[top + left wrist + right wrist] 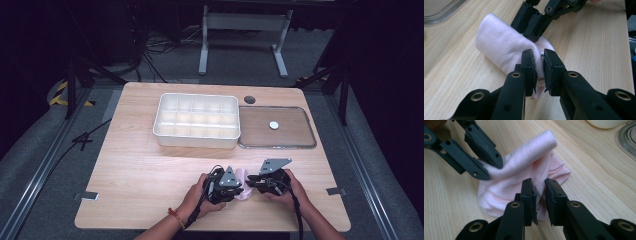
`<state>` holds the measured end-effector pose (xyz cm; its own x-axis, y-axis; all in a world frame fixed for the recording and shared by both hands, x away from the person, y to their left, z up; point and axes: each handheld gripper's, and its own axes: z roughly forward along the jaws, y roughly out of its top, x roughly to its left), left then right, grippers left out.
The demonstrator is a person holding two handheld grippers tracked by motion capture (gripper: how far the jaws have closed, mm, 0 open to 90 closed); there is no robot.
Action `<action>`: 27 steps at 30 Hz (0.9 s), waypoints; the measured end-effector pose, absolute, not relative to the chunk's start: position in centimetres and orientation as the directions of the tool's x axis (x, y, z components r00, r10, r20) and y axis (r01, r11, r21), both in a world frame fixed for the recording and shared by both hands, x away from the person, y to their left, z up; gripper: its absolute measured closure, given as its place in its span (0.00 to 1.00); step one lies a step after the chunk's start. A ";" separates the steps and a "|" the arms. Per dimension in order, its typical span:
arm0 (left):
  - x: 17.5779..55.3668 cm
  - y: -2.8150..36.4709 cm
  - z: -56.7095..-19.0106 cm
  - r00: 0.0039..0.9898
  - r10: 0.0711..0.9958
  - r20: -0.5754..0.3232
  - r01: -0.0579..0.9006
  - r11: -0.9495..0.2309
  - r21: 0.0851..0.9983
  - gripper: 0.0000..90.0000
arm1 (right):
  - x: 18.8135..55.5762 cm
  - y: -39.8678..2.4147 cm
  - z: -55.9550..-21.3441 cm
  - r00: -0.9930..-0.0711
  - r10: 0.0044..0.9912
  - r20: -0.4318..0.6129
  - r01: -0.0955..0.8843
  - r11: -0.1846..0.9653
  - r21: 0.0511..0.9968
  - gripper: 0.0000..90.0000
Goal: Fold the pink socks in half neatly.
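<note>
From above, the pink cloth (pixel 243 185) lies near the worktop's (pixel 140 170) front edge, with bare wood to its left. In the left gripper view, the left tool (pixel 539 67) is clenched on a cloth fold. In the right gripper view, the right tool (pixel 539 195) pinches the cloth's near edge.

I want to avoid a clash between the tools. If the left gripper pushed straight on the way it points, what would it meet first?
Beyond the pink cloth it already pinches, the left gripper would probably meet the right gripper, gripping the same cloth just ahead.
</note>
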<state>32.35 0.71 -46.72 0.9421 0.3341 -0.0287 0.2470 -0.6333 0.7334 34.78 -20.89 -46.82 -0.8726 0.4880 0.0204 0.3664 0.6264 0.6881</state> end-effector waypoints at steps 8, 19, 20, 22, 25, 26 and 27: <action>32.2 0.3 -46.9 0.944 0.331 -0.011 0.237 -0.651 0.722 0.89 | 34.8 -21.0 -46.7 -0.866 0.500 0.011 0.368 0.622 0.691 0.79; 32.2 0.2 -47.0 0.941 0.337 -0.024 0.247 -0.640 0.728 0.89 | 34.4 -20.4 -44.2 -0.851 0.525 -0.011 0.304 0.510 0.804 0.77; 32.2 0.2 -47.1 0.941 0.337 -0.022 0.246 -0.637 0.730 0.89 | 34.5 -20.2 -44.2 -0.852 0.523 -0.015 0.298 0.509 0.808 0.76; 32.3 0.2 -47.1 0.940 0.339 -0.023 0.248 -0.638 0.729 0.89 | 34.7 -19.8 -44.4 -0.850 0.527 -0.007 0.313 0.515 0.798 0.74; 32.2 0.3 -47.1 0.941 0.338 -0.019 0.244 -0.639 0.730 0.89 | 35.2 -19.5 -45.1 -0.842 0.539 -0.016 0.333 0.543 0.771 0.75; 32.2 0.3 -47.1 0.941 0.338 -0.017 0.243 -0.639 0.730 0.89 | 35.3 -19.5 -45.4 -0.840 0.542 -0.019 0.338 0.552 0.762 0.75; 32.2 0.3 -47.1 0.941 0.338 -0.018 0.243 -0.637 0.731 0.89 | 35.4 -19.5 -45.6 -0.839 0.544 -0.015 0.347 0.556 0.755 0.75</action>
